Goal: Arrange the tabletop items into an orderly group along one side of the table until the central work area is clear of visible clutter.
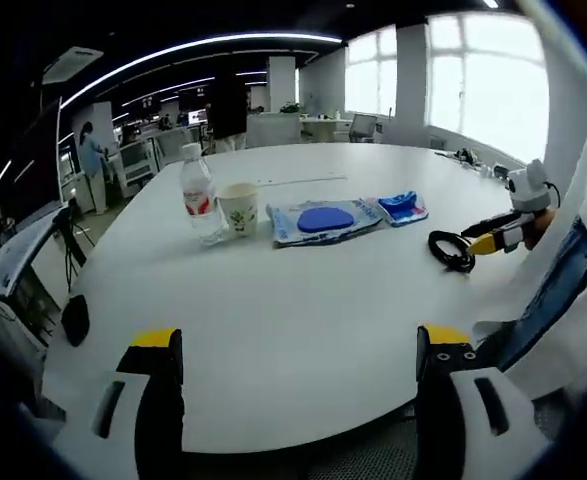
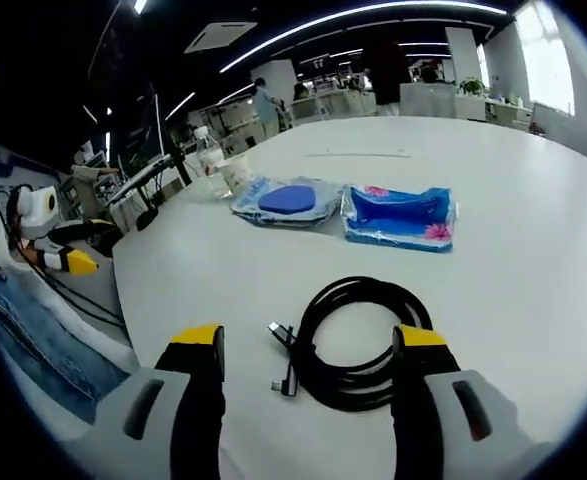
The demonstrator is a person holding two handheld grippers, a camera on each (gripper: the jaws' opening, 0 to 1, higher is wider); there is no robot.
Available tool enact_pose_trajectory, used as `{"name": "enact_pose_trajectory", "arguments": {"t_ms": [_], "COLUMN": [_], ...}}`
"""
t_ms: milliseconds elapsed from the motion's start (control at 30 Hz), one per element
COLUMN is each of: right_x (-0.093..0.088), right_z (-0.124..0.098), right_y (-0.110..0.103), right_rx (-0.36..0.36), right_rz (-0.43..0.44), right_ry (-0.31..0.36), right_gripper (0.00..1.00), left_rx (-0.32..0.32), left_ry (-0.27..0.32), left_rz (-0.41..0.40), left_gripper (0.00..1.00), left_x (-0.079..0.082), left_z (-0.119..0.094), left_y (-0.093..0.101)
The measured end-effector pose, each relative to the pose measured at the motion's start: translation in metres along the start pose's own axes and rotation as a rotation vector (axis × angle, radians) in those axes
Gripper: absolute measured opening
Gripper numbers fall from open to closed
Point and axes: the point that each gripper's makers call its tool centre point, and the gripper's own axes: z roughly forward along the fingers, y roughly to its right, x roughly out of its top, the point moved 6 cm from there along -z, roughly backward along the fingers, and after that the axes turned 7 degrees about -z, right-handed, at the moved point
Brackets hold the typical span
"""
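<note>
With bottle (image 1: pixel 198 196), cup (image 1: pixel 238 208) and packets (image 1: pixel 325 219) already lined up, only the coiled cable (image 2: pixel 358 342) remains, straddled by the open right gripper (image 2: pixel 308 375); the left gripper (image 1: pixel 298 365) hangs open and empty.

1. The right gripper (image 2: pixel 308 375) holds its yellow-tipped fingers (image 2: pixel 198 345) spread wide, either side of a coiled black cable (image 2: pixel 358 340) on the white tabletop (image 2: pixel 513 200).
2. Beyond lie a blue tissue pack (image 2: pixel 398 217), a blue-lidded packet (image 2: pixel 285 201), a paper cup (image 2: pixel 237 173) and a water bottle (image 2: pixel 209 155).
</note>
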Motion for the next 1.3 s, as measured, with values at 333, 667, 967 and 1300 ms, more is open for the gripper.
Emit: {"name": "enact_pose_trajectory", "arguments": {"t_ms": [333, 667, 967, 1300], "right_x": [-0.007, -0.017, -0.007, 0.021], "right_z": [0.017, 0.032, 0.033, 0.005], "right_y": [-0.005, -0.003, 0.001, 0.014], "right_rx": [0.045, 0.092, 0.021, -0.081], "right_rz": [-0.134, -0.272, -0.354, -0.316], "right_ry": [-0.089, -0.217, -0.233, -0.112], "right_gripper": [0.40, 0.14, 0.08, 0.06], "left_rx": [0.046, 0.036, 0.042, 0.048], "left_ry": [-0.015, -0.026, -0.032, -0.042], "left_rz": [0.022, 0.032, 0.049, 0.061], "left_gripper": [0.97, 0.93, 0.89, 0.86], "left_x": [-0.003, -0.005, -0.007, -0.008], "left_z": [0.007, 0.008, 0.008, 0.007], "left_y": [-0.001, -0.002, -0.003, -0.004]}}
